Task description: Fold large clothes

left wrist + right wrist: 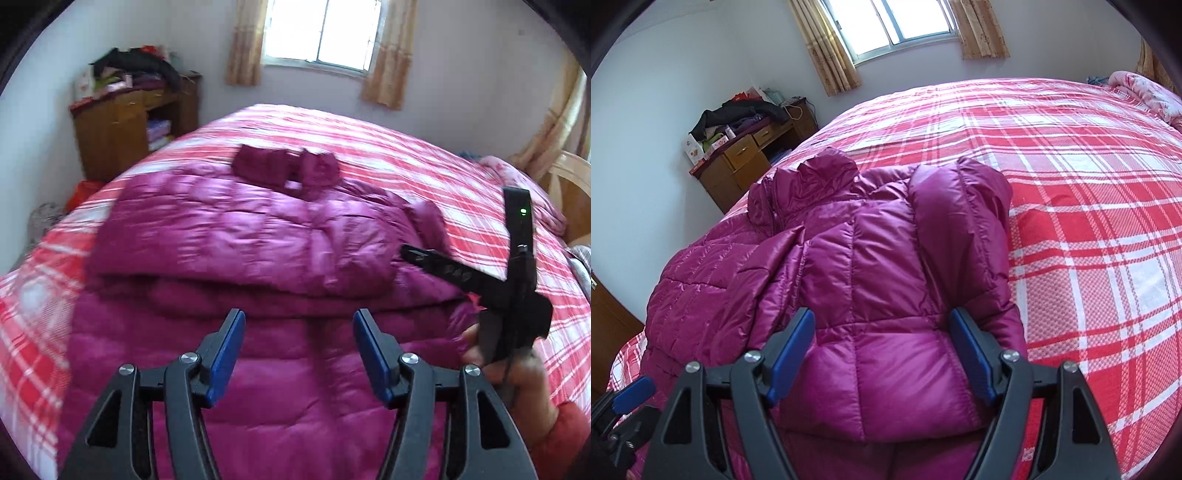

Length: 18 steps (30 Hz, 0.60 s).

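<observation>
Left wrist view: the left tool point(298, 325) hangs released, its blue pads spread wide with nothing between them, just above a magenta quilted down coat point(240, 236) lying part-folded on a red plaid bed point(424, 158). A folded layer sits ahead of the tool, its near fold edge running crosswise just beyond the pads; the collar lies at the far end. Off to the tool's right, the right tool point(413, 254) reaches over the coat's right side, held by a hand point(517, 373). This view is blurred.

Right wrist view: the right tool point(882, 328) is also spread open, straddling a puffy folded section of the coat without pinching it. A folded sleeve point(964, 236) runs ahead on the tool's right.

To do this step well, I judge each tool should pinch through all the slippery layers at a hem or fold edge, then lift both together so the padding does not slide apart.

Open bedding stretches far ahead and right of the tool; on its left the coat lies close to the bed's edge, with a wooden dresser point(738, 162) beyond
</observation>
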Motion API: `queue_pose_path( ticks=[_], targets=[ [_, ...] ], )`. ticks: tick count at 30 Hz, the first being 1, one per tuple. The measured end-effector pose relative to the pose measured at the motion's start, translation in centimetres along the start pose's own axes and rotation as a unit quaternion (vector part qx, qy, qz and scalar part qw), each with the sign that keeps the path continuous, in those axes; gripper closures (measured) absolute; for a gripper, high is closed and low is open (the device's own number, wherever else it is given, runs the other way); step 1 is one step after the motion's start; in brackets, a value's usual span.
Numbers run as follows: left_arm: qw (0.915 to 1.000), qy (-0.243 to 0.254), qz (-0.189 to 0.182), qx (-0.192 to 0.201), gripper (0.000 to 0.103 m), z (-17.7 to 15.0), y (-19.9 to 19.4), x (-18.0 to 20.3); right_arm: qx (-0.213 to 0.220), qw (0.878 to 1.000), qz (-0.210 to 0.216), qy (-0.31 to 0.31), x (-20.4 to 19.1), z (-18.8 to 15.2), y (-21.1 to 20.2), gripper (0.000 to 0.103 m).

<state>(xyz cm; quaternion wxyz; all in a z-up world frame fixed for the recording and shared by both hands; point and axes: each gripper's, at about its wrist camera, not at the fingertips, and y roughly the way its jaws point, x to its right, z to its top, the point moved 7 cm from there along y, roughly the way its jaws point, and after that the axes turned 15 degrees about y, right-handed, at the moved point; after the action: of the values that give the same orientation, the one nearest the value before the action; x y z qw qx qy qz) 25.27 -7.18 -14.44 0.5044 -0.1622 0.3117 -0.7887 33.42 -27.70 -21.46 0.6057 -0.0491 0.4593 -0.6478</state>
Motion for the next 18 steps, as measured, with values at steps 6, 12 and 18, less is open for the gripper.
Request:
queue_pose_path(
  ticks=[6,12,18],
  targets=[
    [0.9914,-0.047,0.122,-0.005,0.041,-3.2,-2.9,-7.3,0.046,0.996,0.069,0.012,-4.1,0.4,-5.2,0.027],
    [0.9846,-0.11,0.135,-0.006,0.041,-3.8,-4.3,-12.2,-0.031,0.996,-0.002,-0.082,-8.3,-2.8,-0.5,0.052],
    [0.9821,-0.112,0.149,0.025,0.041,-1.0,-4.7,-14.4,-0.041,0.991,-0.024,-0.124,-9.1,-4.1,-0.2,0.088]
  ],
)
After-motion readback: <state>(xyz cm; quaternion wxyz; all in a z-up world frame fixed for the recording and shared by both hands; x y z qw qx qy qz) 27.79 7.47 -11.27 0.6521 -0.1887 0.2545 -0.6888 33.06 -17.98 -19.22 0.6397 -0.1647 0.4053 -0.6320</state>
